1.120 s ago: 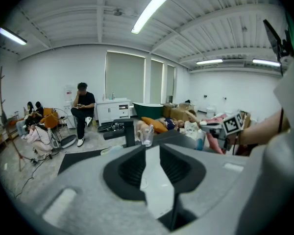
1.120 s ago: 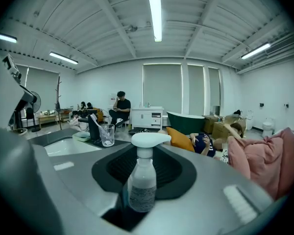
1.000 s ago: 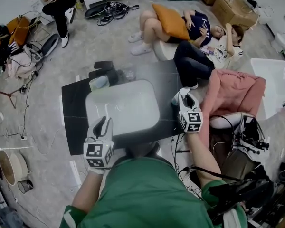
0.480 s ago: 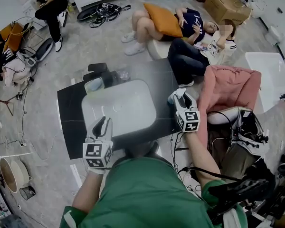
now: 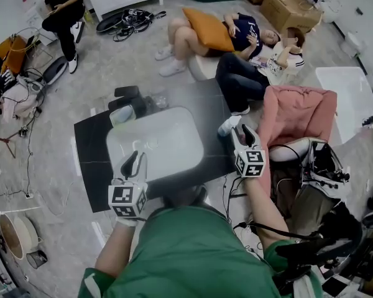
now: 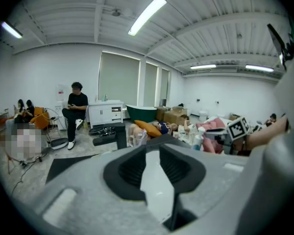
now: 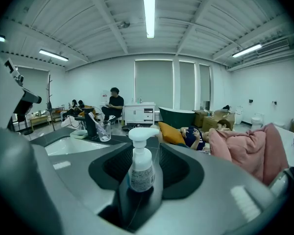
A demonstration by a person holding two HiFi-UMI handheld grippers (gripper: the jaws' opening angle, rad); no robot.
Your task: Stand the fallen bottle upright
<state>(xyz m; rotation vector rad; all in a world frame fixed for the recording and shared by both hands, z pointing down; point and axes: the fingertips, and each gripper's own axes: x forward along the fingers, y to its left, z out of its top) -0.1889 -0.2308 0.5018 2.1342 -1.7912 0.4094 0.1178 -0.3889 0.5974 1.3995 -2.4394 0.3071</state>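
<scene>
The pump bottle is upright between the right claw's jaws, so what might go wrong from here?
1. The pump bottle stands between the jaws of the right claw, which are opening. If the claw pulls away crooked, a jaw might clip the bottle and tip it over.
2. In the head view it stands close to the right edge of the dark counter, so a knock could send it off onto the floor.

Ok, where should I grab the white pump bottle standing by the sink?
Grip the pump bottle round its body, below the pump head, level from the counter's right end: it stands upright, and the thin neck offers poor hold.
</scene>
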